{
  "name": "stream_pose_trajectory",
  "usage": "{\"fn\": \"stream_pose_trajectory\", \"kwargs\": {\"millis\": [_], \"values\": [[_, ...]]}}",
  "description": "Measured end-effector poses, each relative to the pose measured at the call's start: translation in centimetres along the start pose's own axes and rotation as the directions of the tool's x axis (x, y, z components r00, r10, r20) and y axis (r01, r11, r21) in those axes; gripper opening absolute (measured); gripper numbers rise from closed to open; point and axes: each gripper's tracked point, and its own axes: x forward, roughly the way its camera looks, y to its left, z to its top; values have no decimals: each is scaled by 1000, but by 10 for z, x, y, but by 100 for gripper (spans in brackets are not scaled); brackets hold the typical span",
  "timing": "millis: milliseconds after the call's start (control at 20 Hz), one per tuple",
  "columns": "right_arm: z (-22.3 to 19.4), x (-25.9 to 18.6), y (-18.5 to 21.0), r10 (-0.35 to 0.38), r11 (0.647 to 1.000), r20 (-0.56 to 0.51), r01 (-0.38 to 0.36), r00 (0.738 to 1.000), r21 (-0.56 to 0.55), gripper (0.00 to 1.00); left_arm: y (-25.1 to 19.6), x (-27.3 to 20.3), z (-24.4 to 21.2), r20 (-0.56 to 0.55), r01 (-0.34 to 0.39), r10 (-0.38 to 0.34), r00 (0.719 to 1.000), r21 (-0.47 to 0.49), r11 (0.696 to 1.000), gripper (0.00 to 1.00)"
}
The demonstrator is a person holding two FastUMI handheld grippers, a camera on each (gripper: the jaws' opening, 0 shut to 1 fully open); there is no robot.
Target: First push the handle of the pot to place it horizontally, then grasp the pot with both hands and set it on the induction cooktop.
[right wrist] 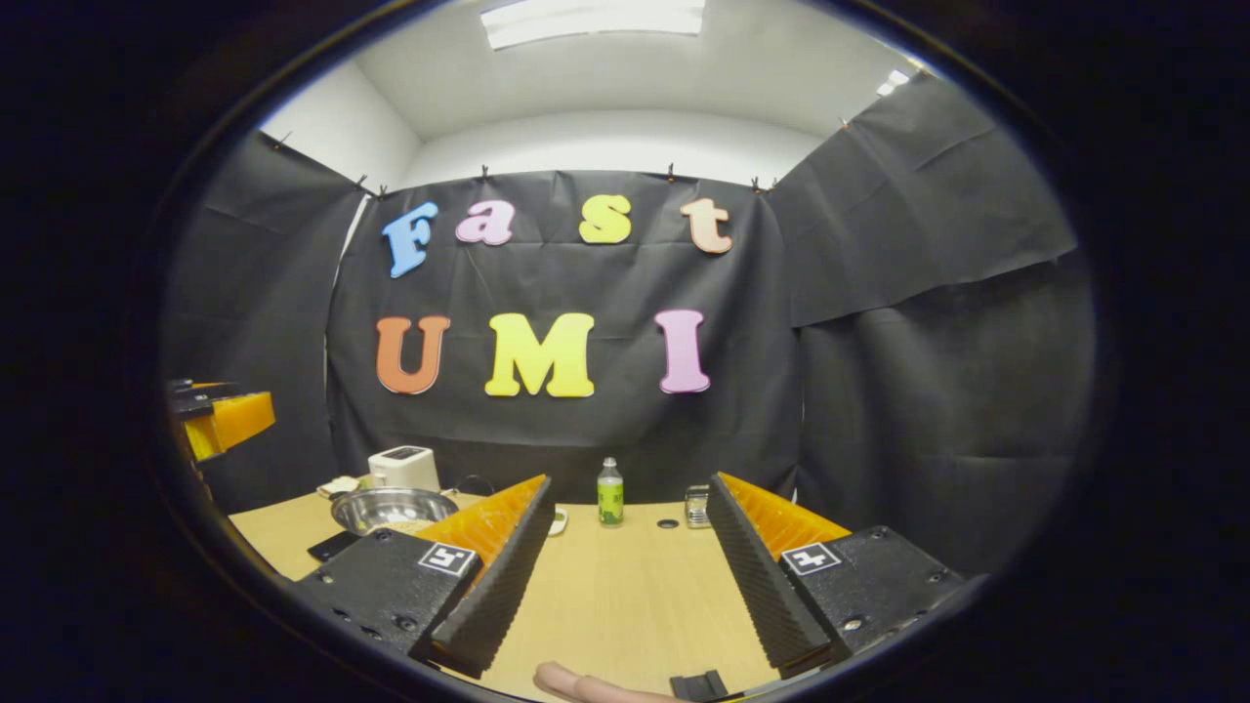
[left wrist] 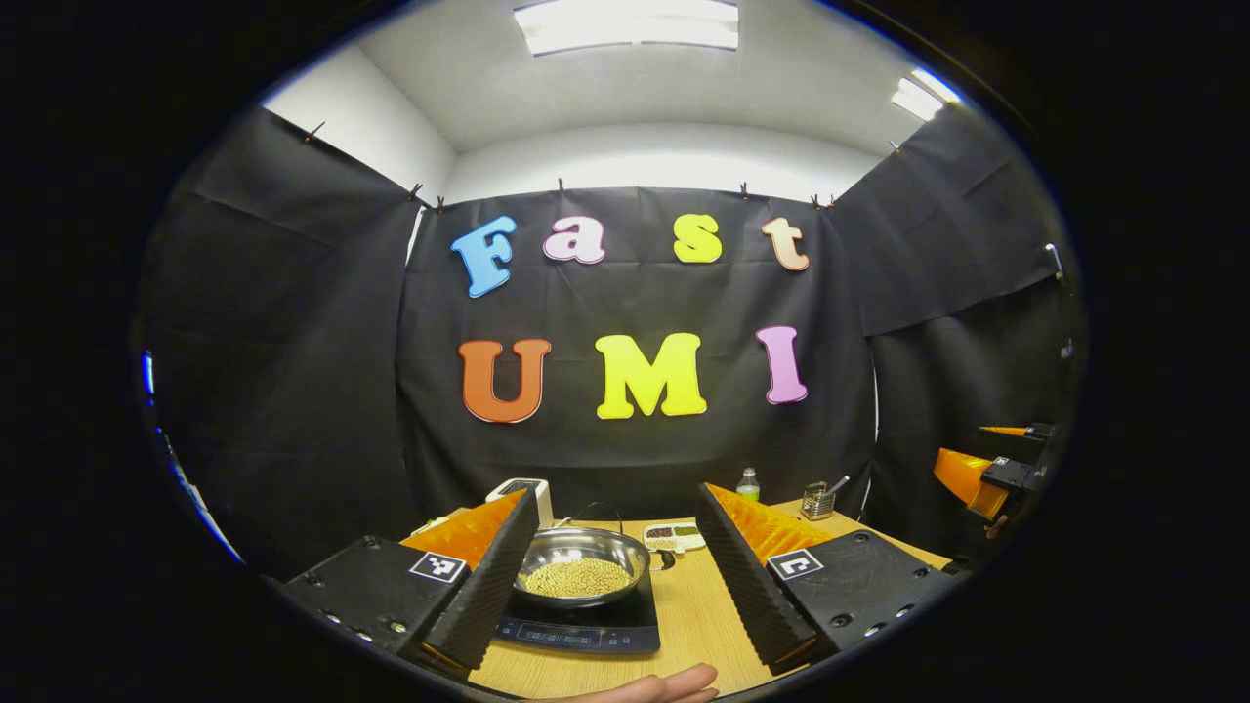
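The pot (left wrist: 583, 566) sat on the induction cooktop (left wrist: 586, 625); both tongs, left (left wrist: 615, 596) and right (right wrist: 630, 596), hung apart and empty. A careless nudge risked spilling its grains.

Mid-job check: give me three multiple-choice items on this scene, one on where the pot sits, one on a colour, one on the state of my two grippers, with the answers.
1. Where is the pot?
A. On the induction cooktop
B. On the floor
C. Held up in the air

2. What colour is the label on the small bottle at the back of the table?
A. Red
B. Green
C. Blue

3. How do the left gripper and the right gripper stand?
A. Both shut on the pot
B. One shut on the bottle
C. Both open, holding nothing

Answers:
1 A: the pot rests on the dark cooktop in the left gripper view.
2 B: the label is green in the right gripper view.
3 C: both sets of jaws are wide apart with only table between them.
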Motion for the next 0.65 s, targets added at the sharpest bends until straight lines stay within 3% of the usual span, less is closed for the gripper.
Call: {"fn": "stream_pose_trajectory", "kwargs": {"millis": [650], "values": [[7, -7, 8, 15, 1000, 30, -15, 999, -10, 99, 1, 1, -3, -2, 5, -5, 1000, -30, 1000, 96]]}}
